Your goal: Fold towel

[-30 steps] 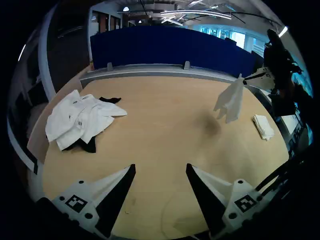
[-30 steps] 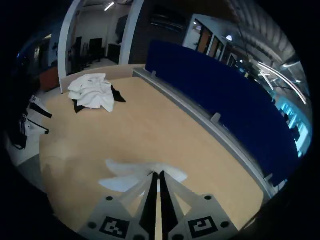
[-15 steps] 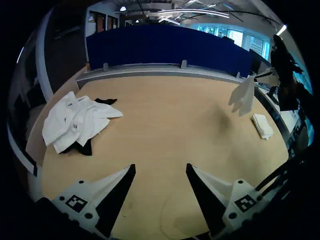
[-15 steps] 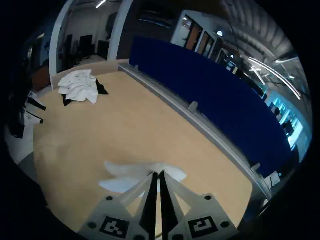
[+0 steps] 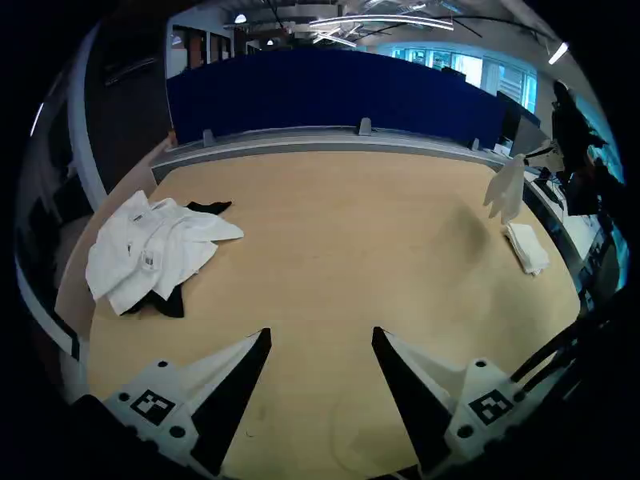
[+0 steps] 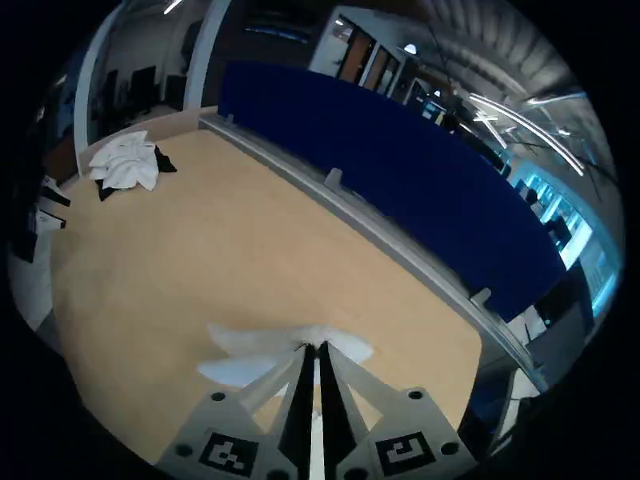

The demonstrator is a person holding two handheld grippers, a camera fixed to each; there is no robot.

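Left gripper [image 5: 320, 330] hangs wide open over the table [image 5: 344, 232]. Towel [image 5: 506, 190] dangles far right near a folded stack [image 5: 528, 248], with a clothes pile [image 5: 152, 252] on the left.

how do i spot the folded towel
On the light wooden table, look at the right edge in the left gripper view. The small folded white towel lies flat there, unlike the white cloth hanging nearby or the crumpled white pile opposite.

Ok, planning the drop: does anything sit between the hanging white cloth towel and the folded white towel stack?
Nothing visible does: the white cloth towel, clamped in the right gripper, hangs near the folded white towel stack.
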